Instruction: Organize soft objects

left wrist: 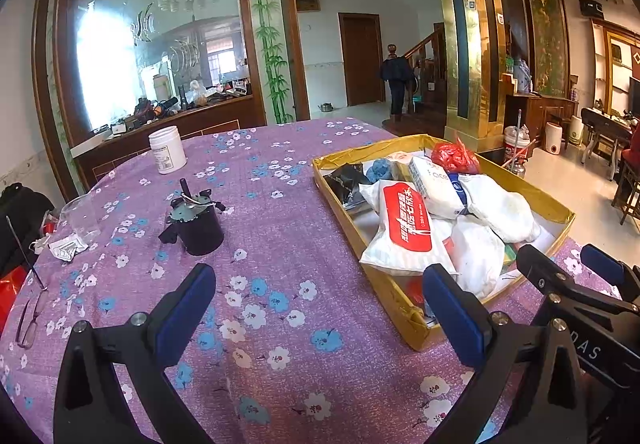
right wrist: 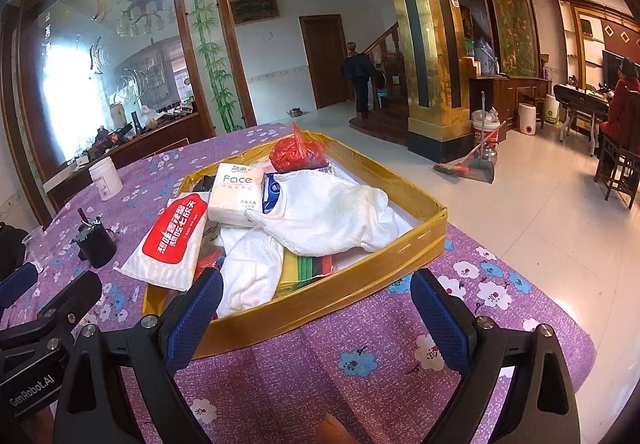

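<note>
Both grippers are spread wide and hold nothing. The left gripper (left wrist: 320,308) hangs over bare tablecloth (left wrist: 272,244) beside the box (left wrist: 344,199); the right gripper (right wrist: 316,308) faces the box's near wall.

The soft items are already piled in the box: a red-labelled wipes pack (right wrist: 172,240) leaning over the left wall, a tissue pack (right wrist: 236,195), a large white cloth (right wrist: 328,211) on top, a second white cloth (right wrist: 252,272) at the near corner, and a red bag (right wrist: 296,155) at the far end.

The step in hand appears to be picking the first item to tidy.

1. Start with the wipes pack; it overhangs the wall and looks likely to slide out.
2. Approach it with the right gripper from above, jaws across its short side.
3. Close on the pack only. Keep the pads off the cloth next to it, which will drag along if pinched.
4. Keep the left gripper clear of the box wall; use it to steady the box if it shifts.
</note>
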